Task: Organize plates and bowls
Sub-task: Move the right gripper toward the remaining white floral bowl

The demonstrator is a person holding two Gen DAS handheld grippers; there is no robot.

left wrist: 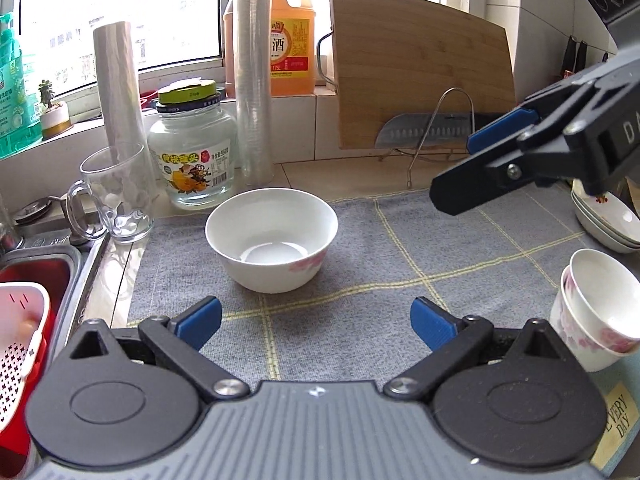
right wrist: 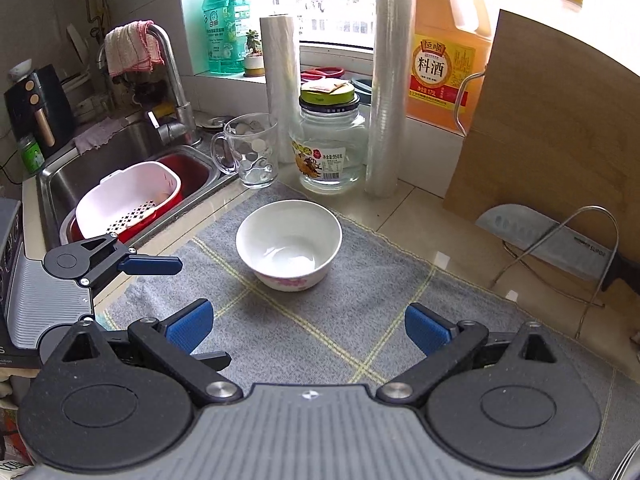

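Presently, the bowl (left wrist: 272,240) is set upright on the grey mat (left wrist: 400,280) on the worktop, untouched. Both the left gripper (left wrist: 316,320) and right gripper (right wrist: 306,326) are spread wide, empty. If gripped carelessly, its smooth rim could be tipped into the glass mug (left wrist: 114,192).

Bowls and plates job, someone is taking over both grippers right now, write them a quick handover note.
Left gripper: open, empty, facing the single bowl.
Right gripper: open, empty, aimed at the same bowl.
That bowl sits upright on the grey mat.
Nested bowls lie tilted at the mat's right edge; stacked plates sit behind them.
Done: nothing is being held; some pieces already stacked.
Left: probably add the single bowl to the others.
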